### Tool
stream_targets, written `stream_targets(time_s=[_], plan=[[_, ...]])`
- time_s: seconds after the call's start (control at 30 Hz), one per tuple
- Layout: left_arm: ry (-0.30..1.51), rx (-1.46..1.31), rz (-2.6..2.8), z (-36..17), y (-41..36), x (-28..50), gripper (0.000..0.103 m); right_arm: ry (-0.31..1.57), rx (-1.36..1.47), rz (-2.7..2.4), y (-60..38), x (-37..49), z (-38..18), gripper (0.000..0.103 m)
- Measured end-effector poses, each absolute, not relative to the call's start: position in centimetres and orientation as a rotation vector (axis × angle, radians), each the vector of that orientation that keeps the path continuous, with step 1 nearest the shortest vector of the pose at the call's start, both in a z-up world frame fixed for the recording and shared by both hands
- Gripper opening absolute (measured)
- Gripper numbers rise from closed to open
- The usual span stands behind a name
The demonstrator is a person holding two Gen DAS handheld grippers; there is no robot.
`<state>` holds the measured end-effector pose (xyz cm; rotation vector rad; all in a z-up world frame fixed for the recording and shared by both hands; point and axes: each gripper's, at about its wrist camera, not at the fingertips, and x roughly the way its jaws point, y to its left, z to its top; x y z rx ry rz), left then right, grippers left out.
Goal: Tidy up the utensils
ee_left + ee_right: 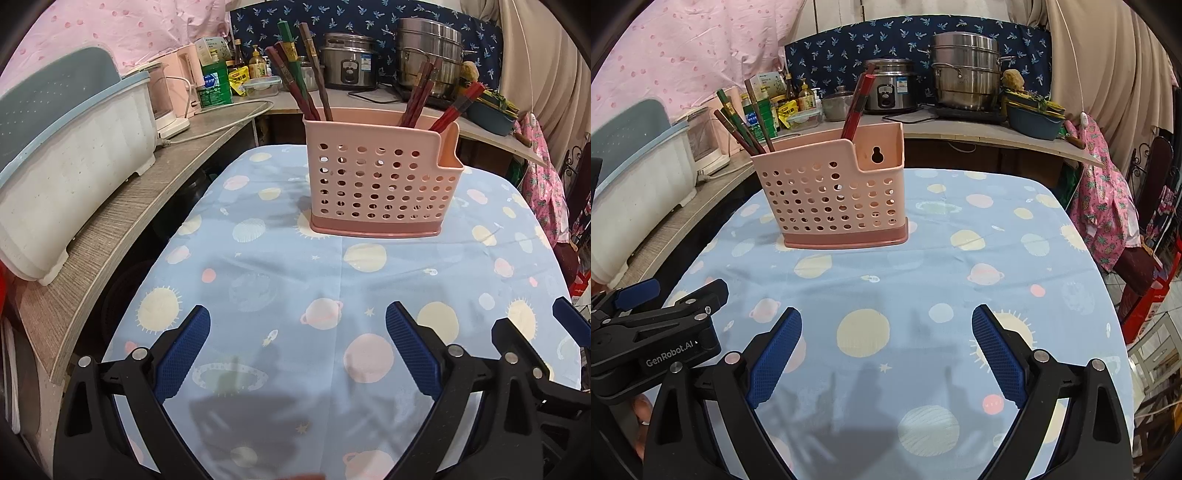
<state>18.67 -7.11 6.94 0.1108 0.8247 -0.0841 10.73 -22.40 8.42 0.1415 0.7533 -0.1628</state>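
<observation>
A pink perforated utensil holder point(380, 184) point(831, 199) stands upright on the planet-print tablecloth point(295, 280) point(923, 266). Several dark red and brown chopsticks point(295, 77) point(746, 125) and one green one lean in its left side. More red chopsticks point(439, 99) point(855, 107) stick out on its right. My left gripper point(297, 341) hovers open over the cloth, well short of the holder, nothing between its fingers. My right gripper point(886, 345) is open too and holds nothing. In each wrist view the other gripper shows at the edge.
A white dish drainer with a blue lid point(66, 166) sits on the wooden counter point(129, 221) at left. A rice cooker point(347, 66), a steel steamer pot point(964, 70), bottles and a blue basin point(1034, 122) line the back counter. A red box point(1152, 306) stands on the floor at right.
</observation>
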Motion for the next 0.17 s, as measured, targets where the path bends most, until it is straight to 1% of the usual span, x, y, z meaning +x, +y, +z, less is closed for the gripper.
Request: stream_targets(time_s=[0.17], plan=[[0.816, 0.105, -0.086, 7.34, -7.24, 18.87, 0.092, 0.75, 0.146, -0.161, -22.35, 11.06, 8.73, 0.089]])
